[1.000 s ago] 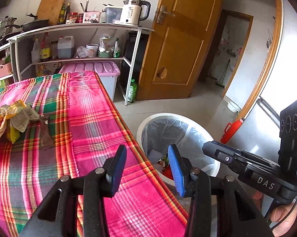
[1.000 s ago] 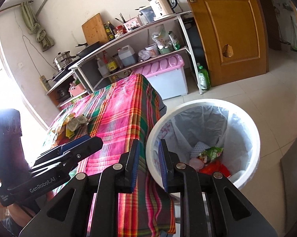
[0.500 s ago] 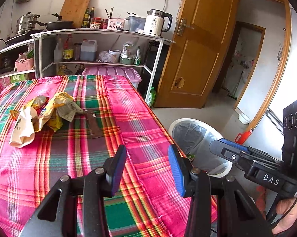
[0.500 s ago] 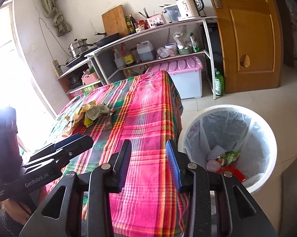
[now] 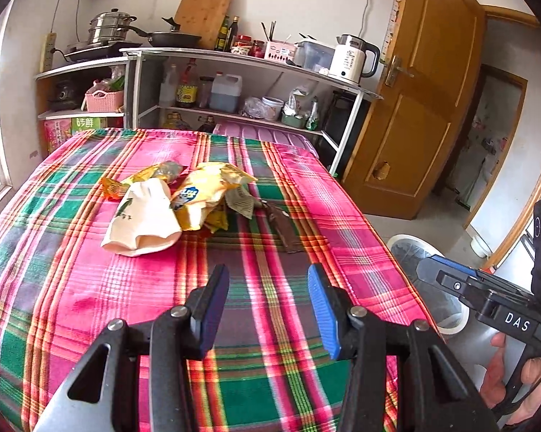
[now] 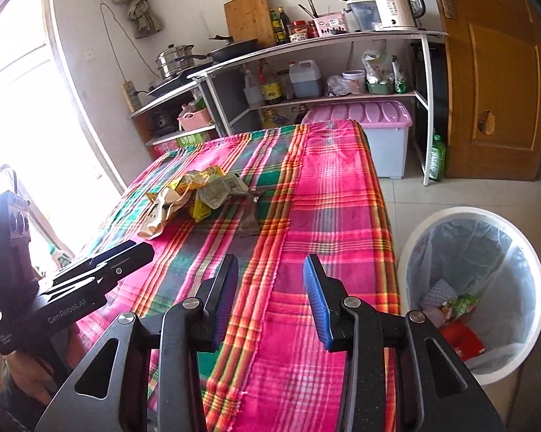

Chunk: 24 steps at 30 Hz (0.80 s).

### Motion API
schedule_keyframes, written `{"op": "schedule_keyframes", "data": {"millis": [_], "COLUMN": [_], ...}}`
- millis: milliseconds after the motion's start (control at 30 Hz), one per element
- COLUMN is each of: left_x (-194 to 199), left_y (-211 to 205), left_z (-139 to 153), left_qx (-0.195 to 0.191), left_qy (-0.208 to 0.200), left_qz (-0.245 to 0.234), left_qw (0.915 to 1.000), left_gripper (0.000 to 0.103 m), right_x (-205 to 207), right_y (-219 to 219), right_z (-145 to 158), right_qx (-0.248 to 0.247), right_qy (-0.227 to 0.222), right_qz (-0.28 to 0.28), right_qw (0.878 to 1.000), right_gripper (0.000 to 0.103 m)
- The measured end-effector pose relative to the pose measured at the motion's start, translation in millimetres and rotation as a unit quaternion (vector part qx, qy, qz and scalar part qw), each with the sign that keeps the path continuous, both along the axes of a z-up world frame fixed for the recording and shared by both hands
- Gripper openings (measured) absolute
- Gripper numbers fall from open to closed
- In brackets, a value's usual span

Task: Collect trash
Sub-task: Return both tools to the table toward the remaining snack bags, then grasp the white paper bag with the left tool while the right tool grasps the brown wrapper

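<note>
Tablecloth (image 5: pixel 90 288): wrappers (image 5: pixel 169 201) beyond hand-held gripper (image 5: pixel 267 306)

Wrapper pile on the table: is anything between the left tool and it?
Nothing visible. The left tool hangs open and empty over bare plaid tablecloth, and only cloth lies between it and the wrapper pile. The brown wrapper lies right of that line.

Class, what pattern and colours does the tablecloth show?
The tablecloth is plaid: pink, green and orange stripes. Clearest in the left wrist view.
</note>
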<state>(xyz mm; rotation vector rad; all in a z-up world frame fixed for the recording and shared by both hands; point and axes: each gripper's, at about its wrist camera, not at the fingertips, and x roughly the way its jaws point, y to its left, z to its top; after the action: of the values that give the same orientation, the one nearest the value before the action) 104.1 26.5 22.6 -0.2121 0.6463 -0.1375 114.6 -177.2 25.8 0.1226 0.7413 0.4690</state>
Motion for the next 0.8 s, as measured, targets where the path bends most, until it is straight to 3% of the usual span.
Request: {"op": "schedule_keyframes", "data": {"millis": [100,200,500,800], "left_x": [2.5,6.9,33.4,68.0], "left_y": [14.4,33.0,76.2,105.2], "left_z": [-0.2,0.2,-4.9,-25.0], "left_qx": [0.000,0.000,0.008,0.000], "left_qy": [-0.001,-0.005,0.006,0.045], "left_qz": [0.017,0.036,0.080,0.109], "left_qw": [0.9999,0.9993,0.9967,0.9930], "left_gripper": [0.049,0.061,0.065,0.069], "right_x": [6.4,13.2,38.1,61.3], "right_y": [13.6,25.8,50.4,65.6], "right_z": [-0.6,-2.4,-8.5,-13.9], "right_qx": [-0.002,-0.006,-0.012,-0.024], "right_qy": [0.002,0.004,0.016,0.024], "right_qz": [0.011,0.018,0.029,0.034], "right_qw": [1.000,1.000,0.999,0.999], "right_gripper": [0.039,0.039,0.039,0.039]}}
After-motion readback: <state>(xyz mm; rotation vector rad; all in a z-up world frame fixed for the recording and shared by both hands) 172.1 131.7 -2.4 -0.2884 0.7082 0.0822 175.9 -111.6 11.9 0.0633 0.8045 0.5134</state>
